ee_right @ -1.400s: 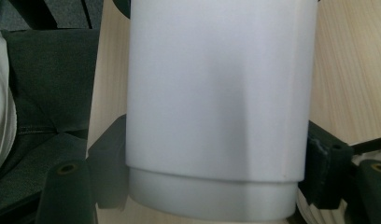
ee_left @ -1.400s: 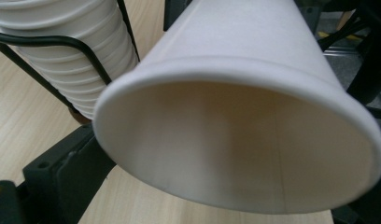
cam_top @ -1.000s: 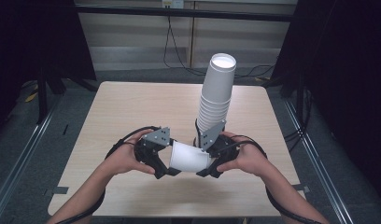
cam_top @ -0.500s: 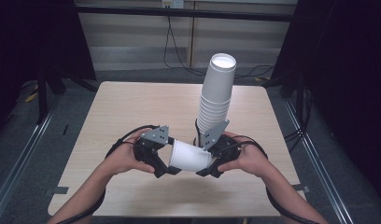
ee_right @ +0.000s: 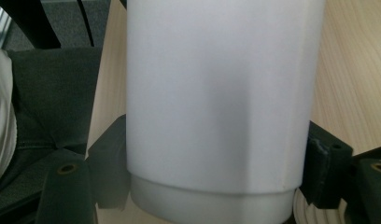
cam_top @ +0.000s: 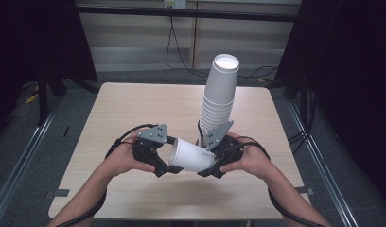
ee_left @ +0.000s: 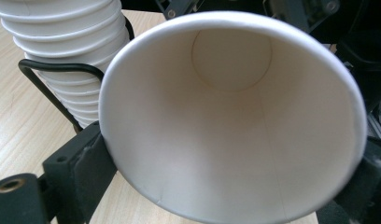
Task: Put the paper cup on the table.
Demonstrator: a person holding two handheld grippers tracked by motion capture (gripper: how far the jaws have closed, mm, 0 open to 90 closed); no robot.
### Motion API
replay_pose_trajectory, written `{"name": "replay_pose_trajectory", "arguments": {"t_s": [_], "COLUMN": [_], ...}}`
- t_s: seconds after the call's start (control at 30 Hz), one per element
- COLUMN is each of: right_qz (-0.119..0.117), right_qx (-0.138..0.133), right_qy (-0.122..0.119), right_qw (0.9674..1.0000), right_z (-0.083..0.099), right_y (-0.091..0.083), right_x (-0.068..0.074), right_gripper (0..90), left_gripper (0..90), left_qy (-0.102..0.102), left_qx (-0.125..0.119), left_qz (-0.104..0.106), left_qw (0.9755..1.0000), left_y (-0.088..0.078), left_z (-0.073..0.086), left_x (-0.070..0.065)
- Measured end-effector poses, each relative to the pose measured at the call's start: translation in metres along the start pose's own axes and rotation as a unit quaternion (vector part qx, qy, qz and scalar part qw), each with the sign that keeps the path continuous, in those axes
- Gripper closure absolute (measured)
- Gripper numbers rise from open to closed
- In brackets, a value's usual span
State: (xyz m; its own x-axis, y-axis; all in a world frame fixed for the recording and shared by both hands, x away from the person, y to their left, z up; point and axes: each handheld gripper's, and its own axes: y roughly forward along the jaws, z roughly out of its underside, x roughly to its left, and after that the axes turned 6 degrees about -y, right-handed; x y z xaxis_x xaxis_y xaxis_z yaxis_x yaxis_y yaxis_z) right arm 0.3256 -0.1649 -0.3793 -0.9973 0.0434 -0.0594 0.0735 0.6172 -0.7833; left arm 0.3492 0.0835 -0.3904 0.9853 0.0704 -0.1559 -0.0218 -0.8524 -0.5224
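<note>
A single white paper cup (cam_top: 191,156) lies on its side just above the table, held between both grippers. My left gripper (cam_top: 168,161) has its jaws on either side of the cup's open rim; they have just been closing and now press on it. In the left gripper view I look straight into the cup (ee_left: 230,126), which sits between that gripper's (ee_left: 231,161) jaws. My right gripper (cam_top: 210,163) is shut on the cup's base end. In the right gripper view the cup's wall (ee_right: 221,93) stands between that gripper's (ee_right: 216,172) black jaws.
A tall leaning stack of upturned white cups (cam_top: 219,94) stands on the wooden table (cam_top: 134,109) just behind the right gripper, with a black cable (ee_left: 53,70) looped against it. Dark floor and metal rails (cam_top: 21,156) run along the table's sides.
The left jaws look slightly closer around the cup's rim. Both hands, the cup and the stack have kept their places.
</note>
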Motion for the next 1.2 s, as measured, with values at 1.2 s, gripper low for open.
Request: {"name": "replay_pose_trajectory", "arguments": {"t_s": [1.2], "right_qz": [0.022], "right_qx": [0.019], "right_qy": [0.039], "right_qw": [0.9988], "right_z": [0.022], "right_y": [0.000], "right_x": [-0.001], "right_gripper": [13.2], "left_gripper": [11.9], "left_qy": [-0.004], "left_qx": [0.047], "left_qz": [-0.028], "left_qw": [0.9985], "left_y": [-0.009], "left_z": [-0.008], "left_x": [0.002]}}
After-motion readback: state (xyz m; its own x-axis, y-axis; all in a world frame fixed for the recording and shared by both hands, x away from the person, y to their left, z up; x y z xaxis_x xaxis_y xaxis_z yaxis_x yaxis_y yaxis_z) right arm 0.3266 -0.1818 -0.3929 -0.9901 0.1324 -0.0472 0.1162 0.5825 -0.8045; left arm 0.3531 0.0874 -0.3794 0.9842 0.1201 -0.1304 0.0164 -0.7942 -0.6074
